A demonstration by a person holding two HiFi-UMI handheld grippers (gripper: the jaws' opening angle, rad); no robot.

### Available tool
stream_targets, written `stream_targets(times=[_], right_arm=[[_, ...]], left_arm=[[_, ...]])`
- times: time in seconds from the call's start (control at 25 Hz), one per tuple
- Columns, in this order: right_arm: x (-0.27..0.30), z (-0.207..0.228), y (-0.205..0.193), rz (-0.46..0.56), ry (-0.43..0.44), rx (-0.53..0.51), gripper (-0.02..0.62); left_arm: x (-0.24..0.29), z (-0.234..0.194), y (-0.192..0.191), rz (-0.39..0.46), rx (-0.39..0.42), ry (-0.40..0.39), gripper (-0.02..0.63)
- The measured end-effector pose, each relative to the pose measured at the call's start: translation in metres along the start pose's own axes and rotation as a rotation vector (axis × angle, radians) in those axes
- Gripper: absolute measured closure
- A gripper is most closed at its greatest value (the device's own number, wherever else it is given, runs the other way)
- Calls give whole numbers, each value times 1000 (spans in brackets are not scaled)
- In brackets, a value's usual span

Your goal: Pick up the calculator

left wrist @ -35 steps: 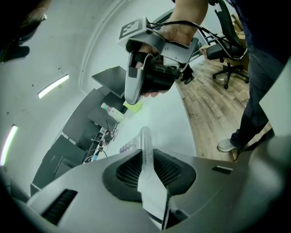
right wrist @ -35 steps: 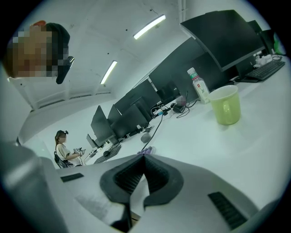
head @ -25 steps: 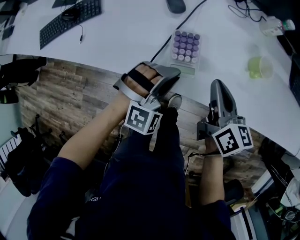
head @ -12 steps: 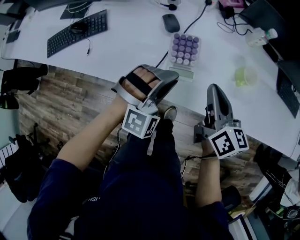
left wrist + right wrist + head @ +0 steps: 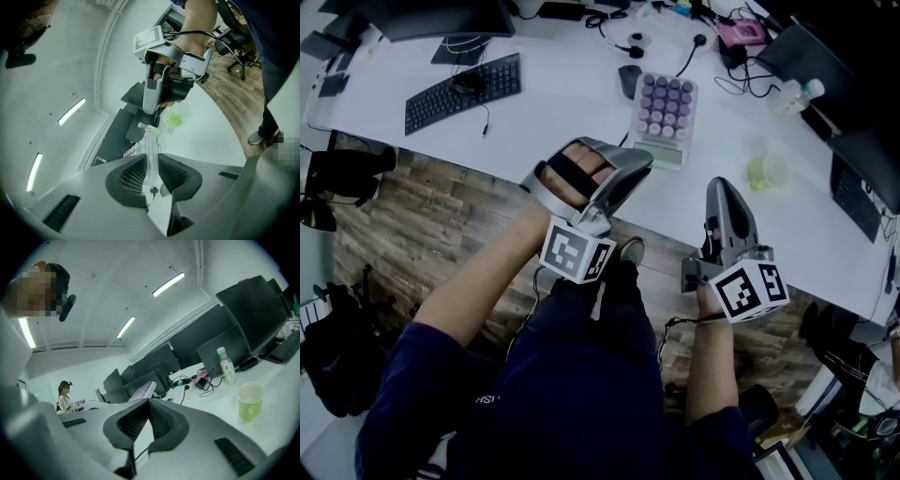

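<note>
While the calculator (image 5: pixel 664 108) lies on the desk (image 5: pixel 572 84), the left claw (image 5: pixel 643 162) gapes narrowly, the right claw (image 5: pixel 724 187) closed, both empty.

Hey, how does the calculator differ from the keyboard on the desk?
The calculator has purple round keys on a pale body; the keyboard is black. The keyboard is longer and lies further left than the calculator. Both lie flat on the white desk.

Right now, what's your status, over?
Left gripper and right gripper empty, short of the desk. Calculator untouched on desk. Mouse beside it, nothing blocking.
</note>
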State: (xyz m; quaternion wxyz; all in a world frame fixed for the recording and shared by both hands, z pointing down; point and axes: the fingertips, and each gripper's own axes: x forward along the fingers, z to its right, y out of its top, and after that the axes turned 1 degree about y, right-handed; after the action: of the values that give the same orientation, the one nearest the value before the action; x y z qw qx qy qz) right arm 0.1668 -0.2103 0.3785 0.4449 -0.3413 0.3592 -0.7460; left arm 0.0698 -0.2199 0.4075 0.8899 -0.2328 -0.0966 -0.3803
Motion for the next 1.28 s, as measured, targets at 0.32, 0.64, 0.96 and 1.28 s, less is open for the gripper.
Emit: stream_targets(times=[0.32,0.64,0.96,1.28], right_arm=[[1,-17,32,43,19,-37,591],[3,-27,62,78,34,-70,591],[5,-42,88,113,58,-101,591],[6,-53,108,140,76,-123,591]], left_arm=[[-5,-39,4,3,20,52,511],[-5,-73,7,7,32,97,511],[-9,-103,13,18,59,142,511],[-12,-127,18,28,81,177,511]])
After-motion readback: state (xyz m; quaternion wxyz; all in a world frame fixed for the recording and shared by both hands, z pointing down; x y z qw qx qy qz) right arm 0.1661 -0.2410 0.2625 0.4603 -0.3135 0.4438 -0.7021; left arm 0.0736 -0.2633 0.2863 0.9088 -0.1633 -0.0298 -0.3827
